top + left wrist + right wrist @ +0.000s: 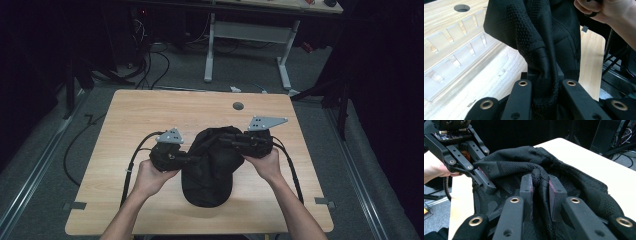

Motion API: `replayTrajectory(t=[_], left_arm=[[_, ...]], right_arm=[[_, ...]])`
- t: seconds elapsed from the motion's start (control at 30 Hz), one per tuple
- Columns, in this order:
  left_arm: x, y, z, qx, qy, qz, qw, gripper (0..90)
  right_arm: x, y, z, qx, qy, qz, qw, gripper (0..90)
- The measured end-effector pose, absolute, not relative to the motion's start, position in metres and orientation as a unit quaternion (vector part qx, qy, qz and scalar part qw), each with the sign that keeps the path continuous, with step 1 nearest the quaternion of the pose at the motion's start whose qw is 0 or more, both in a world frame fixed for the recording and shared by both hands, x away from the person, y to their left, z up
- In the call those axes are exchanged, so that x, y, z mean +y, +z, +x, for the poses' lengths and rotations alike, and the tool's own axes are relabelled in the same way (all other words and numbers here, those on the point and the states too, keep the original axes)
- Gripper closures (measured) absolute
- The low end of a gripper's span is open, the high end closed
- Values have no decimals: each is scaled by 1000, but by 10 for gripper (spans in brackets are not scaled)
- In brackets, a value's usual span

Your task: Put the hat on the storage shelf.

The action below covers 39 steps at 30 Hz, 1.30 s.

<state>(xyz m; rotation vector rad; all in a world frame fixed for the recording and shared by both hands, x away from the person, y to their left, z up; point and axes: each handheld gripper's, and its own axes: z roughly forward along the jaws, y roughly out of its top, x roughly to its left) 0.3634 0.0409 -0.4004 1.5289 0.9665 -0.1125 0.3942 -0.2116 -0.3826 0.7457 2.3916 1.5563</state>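
- Clearly, the left gripper (545, 83) is clamping a bunched fold of the black mesh bag (210, 167), low centre of its own view.
- The right gripper (540, 192) is pinching another ridge of the bag, jaws closed on it.
- The bag is lying mid-frame on the wooden table (150, 112) in the high view.
- It is looking soft, light and floppy; gathered edges are probably offering the surest hold.

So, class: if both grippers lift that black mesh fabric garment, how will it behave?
The black mesh fabric garment probably hangs floppy; it bunches between the left gripper. Likely light, with thin folds. The right gripper pinches a ridge, so slipping seems unlikely.
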Motion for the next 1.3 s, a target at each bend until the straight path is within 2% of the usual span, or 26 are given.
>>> replayTrajectory(t=[0.07, 0.17, 0.2, 0.3, 0.47, 0.67, 0.83, 1.13, 1.3], left_arm=[[41, -399, 363, 422, -44, 660, 620, 841], [42, -398, 363, 429, -35, 655, 621, 846], [43, -398, 364, 430, -32, 654, 621, 846], [44, -396, 364, 435, -25, 650, 622, 847], [49, -391, 365, 448, -16, 634, 630, 847], [56, -387, 369, 468, -3, 614, 636, 847], [61, -383, 372, 484, 5, 596, 641, 846], [72, -379, 377, 508, 33, 566, 648, 845], [79, -375, 379, 518, 49, 551, 652, 845]], right_arm=[[-212, -382, 393, 804, 528, 256, 98, 712], [-213, -381, 391, 802, 526, 263, 105, 598], [-213, -381, 391, 802, 526, 263, 105, 598], [-217, -380, 389, 794, 533, 270, 111, 511], [-228, -378, 383, 781, 543, 286, 118, 429], [-239, -377, 374, 786, 522, 299, 144, 408], [-250, -392, 368, 781, 507, 326, 162, 413], [-268, -433, 358, 781, 458, 386, 179, 416], [-280, -467, 355, 775, 424, 429, 187, 419]])
